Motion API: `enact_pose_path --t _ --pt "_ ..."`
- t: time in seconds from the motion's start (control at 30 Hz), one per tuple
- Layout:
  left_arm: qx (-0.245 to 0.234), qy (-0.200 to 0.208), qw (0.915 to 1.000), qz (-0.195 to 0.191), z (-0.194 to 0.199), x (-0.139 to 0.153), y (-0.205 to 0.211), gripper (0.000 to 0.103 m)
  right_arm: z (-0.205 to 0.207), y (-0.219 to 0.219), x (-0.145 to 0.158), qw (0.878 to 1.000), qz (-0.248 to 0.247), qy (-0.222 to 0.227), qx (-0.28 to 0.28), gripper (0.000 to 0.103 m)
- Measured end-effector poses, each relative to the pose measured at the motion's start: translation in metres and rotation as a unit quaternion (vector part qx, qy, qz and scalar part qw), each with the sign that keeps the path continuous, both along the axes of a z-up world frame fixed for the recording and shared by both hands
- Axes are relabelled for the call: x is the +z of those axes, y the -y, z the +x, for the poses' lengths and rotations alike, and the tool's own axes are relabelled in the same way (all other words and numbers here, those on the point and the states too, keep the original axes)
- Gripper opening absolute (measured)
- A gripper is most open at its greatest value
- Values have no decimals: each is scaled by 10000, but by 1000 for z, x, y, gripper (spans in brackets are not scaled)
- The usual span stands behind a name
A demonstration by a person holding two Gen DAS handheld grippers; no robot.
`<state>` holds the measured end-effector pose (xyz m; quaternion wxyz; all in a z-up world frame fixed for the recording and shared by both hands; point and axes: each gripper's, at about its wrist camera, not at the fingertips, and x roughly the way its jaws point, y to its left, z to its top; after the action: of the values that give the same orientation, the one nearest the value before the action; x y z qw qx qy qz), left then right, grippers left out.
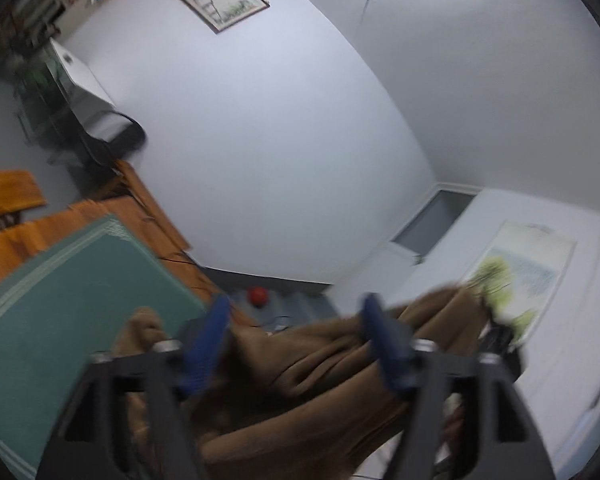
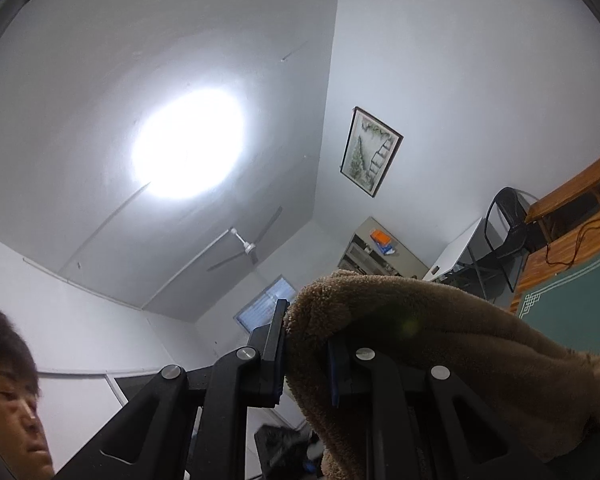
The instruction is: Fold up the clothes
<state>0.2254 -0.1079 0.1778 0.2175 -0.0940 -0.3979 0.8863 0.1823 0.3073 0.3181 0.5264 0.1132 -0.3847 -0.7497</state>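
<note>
**Q.** Left wrist view: what is shown, and how would it handle?

**A.** The left gripper (image 1: 296,320), blue fingers spread wide, with the brown fleece garment (image 1: 324,376) hanging bunched between and behind them. The frame is motion-blurred, so contact with either pad cannot be told; nothing appears pinched. The garment is lifted clear of the green mat (image 1: 72,304) on the wooden table (image 1: 140,208). Judged soft, limp and light: it will sag wherever unsupported, so an edge or corner is the better hold.

**Q.** Right wrist view?

**A.** The right gripper (image 2: 306,344) points toward the ceiling, its jaws pressed onto a thick fold of the same garment (image 2: 420,328), which drapes over the right-hand finger and down toward the mat (image 2: 572,304). The pile looks grippy rather than slippery; the bulk taken suggests a bunched hold, not a single hem.

**Q.** Any containers?

**A.** A shelf unit (image 2: 380,252) by the far wall carries an orange item (image 2: 381,235); its other contents are too small to identify.
</note>
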Motion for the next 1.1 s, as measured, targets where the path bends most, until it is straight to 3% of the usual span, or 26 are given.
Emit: enact_pose_path --t 0.1,0.23,0.37,0.53,0.73,0.9,1.03,1.1 --pt "252 138 9979 -578 10 -21 -9 84 -13 18 8 9999 115 60 32 19" --pt "309 315 9883 -1459 18 -46 -37 93 -25 31 10 9997 158 181 24 19" --pt "-145 308 9612 -2738 29 -74 -95 93 -30 40 14 9994 265 226 27 19" --pt "-842 84 9488 -3045 33 -94 -138 94 -36 50 24 9986 480 199 20 19" --pt "-1167 -256 9200 -3732 38 -106 -179 94 -52 88 29 9958 825 280 283 19" --pt "-1127 -453 8998 -4190 41 -117 -211 94 -56 122 26 9926 1013 347 580 19" --pt "-797 -273 9004 -4269 30 -124 -223 94 -56 140 21 9901 1147 362 720 19" --pt "-760 -223 8968 -4352 25 -125 -230 94 -57 147 18 9892 1188 378 771 19"
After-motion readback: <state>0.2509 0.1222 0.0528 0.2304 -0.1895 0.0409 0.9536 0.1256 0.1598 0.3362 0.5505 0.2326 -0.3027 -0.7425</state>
